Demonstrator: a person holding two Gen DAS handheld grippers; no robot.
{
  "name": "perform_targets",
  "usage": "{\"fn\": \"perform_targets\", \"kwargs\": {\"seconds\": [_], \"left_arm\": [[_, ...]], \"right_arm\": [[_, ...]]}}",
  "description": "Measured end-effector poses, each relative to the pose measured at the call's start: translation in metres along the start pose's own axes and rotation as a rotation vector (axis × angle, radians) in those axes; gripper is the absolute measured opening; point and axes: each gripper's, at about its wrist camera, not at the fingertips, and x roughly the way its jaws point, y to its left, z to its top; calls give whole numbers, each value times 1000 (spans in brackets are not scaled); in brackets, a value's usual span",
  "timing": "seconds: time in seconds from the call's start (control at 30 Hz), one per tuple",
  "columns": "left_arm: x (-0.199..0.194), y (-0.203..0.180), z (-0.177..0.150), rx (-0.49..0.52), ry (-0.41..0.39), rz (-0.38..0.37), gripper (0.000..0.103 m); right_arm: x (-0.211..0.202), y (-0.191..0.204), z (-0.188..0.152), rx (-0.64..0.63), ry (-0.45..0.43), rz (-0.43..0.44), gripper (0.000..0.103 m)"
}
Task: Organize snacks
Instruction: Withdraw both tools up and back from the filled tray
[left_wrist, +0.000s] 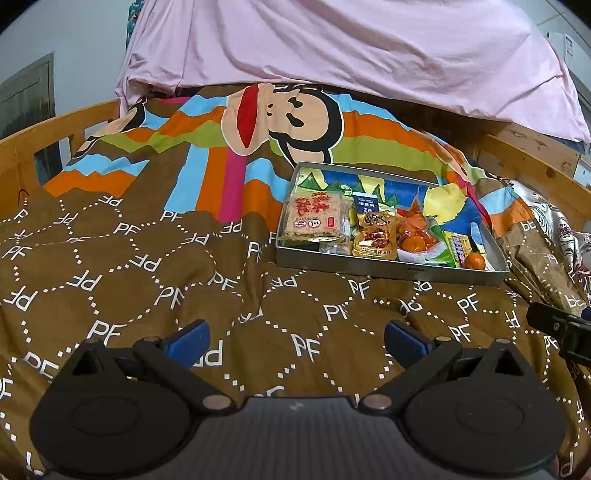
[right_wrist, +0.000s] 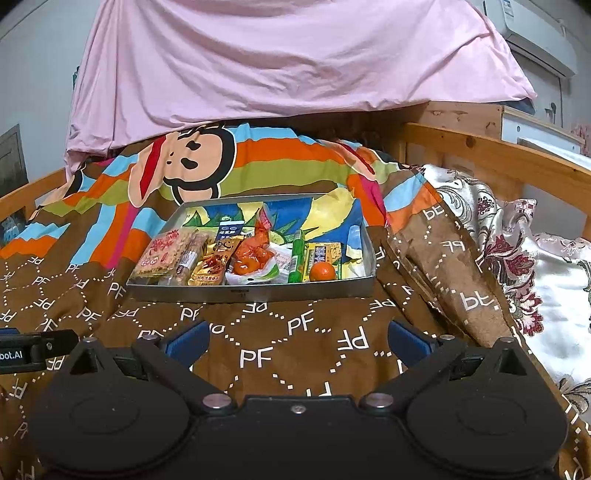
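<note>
Shallow grey metal tray (left_wrist: 388, 271) sits on a brown "PF"-print bedspread (left_wrist: 147, 266), ahead and to the right of the left gripper (left_wrist: 295, 341), roughly straight ahead of the right gripper (right_wrist: 297, 341). Tray has a colourful printed liner, blue and yellow.

Snacks are packed along the tray's near edge. Far left: clear-wrapped cracker pack (left_wrist: 314, 216) with red characters, lying flat. Next to it a gold foil packet (left_wrist: 375, 236) with a dark blue-and-white small carton (left_wrist: 365, 205) behind it. Middle: an orange crinkly bag (left_wrist: 417, 230) resting on a white-and-green wrapper. Right of that a green tube (right_wrist: 297, 256), a yellow-green flat pack (right_wrist: 323, 254), and 1 small orange fruit (right_wrist: 322, 272) in the near right corner.

Both grippers hover over the bedspread near the tray, apart from it, fingers spread wide, nothing between the blue pads (left_wrist: 188, 341). Pink sheet (left_wrist: 332, 48) hangs behind; wooden bed rail (right_wrist: 498, 151) on the right.
</note>
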Motion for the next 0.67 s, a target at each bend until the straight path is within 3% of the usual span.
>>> {"fn": "perform_targets", "kwargs": {"seconds": [0.67], "left_arm": [[7,6,1,-56,59,25,102]], "right_arm": [[3,2,-2,-11,20,3,102]]}}
